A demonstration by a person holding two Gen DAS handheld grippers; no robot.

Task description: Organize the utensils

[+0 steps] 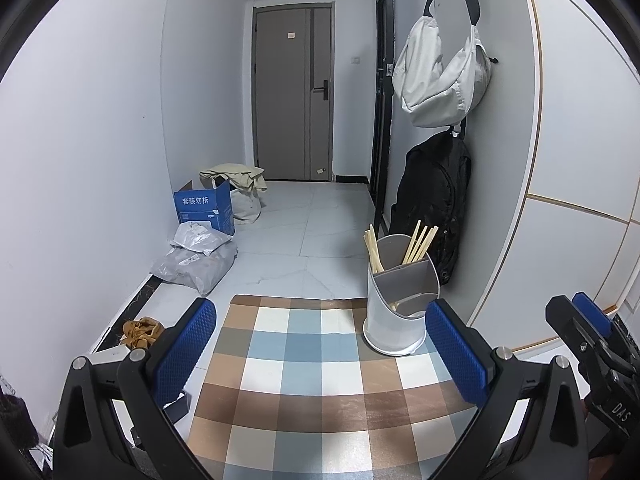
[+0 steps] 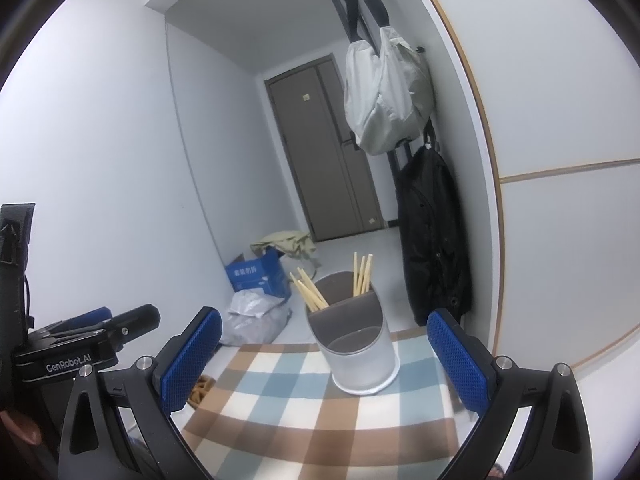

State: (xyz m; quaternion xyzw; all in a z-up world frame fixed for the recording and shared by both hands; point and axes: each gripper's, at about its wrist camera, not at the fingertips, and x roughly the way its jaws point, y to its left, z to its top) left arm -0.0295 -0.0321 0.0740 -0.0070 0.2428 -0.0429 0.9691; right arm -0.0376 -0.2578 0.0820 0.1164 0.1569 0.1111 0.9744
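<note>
Chopsticks (image 1: 418, 242) of pale wood stand in two bundles inside a grey-and-white cylindrical plastic utensil holder (image 1: 396, 312), one bundle in the back left compartment and one in the back right, all leaning outward above the rim. The holder's lower front compartments seem to hold a pale stick or two in the left wrist view, though the divider hides most of it. The holder stands upright on a checked cloth of brown, blue and cream squares (image 1: 304, 364), near the cloth's far right corner and close to the grey wall panel.

The left gripper (image 1: 320, 354), black with blue textured pads, hovers over the cloth with its fingers spread wide and nothing between them; its right pad sits just in front of the holder's base. The right gripper (image 2: 324, 360) is likewise wide open and empty, with the holder framed between its fingers but apart from both.

Behind, a white fabric sling bag (image 1: 440, 76) hangs on the wall above a black backpack (image 1: 436, 200). On the tiled floor to the left lie a blue cardboard box with white lettering (image 1: 206, 210), a crumpled grey plastic mailer (image 1: 198, 258) and a beige heap of cloth (image 1: 238, 176), before a grey door (image 1: 294, 92).
</note>
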